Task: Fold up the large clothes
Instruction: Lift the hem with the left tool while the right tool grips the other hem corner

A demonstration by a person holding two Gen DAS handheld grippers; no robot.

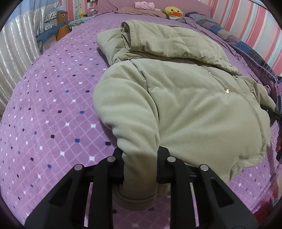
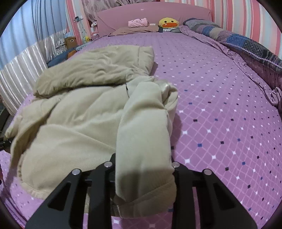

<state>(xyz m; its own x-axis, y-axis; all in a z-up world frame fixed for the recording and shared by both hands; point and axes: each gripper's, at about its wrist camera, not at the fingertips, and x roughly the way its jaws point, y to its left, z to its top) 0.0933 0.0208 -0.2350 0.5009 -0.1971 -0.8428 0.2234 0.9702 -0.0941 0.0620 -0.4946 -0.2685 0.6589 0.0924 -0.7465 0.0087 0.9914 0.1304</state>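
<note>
Bedroom with pink striped walls, and everything's happening on a bed with a purple diamond-pattern cover, duck plushie way up by the headboard.

Left wrist view: the beige puffy jacket is spread out ahead of the left gripper and off to its right, hood at the far end. The left gripper is pinching the cuff of one sleeve, cuff end poking back through the jaws toward the camera. The sleeve runs straight away from the gripper up to the shoulder, so its long axis is basically in line with the fingers. The gripper is tilted down at the bed.

Right wrist view: same deal mirrored. The right gripper is clamped on the other sleeve, which stretches forward from it, with the jacket body lying ahead and to its left. It's angled down too.

So each hand has the sleeve on its own side, and the body sits between them. My guess is the next move is swinging both sleeves inward across the chest.
</note>
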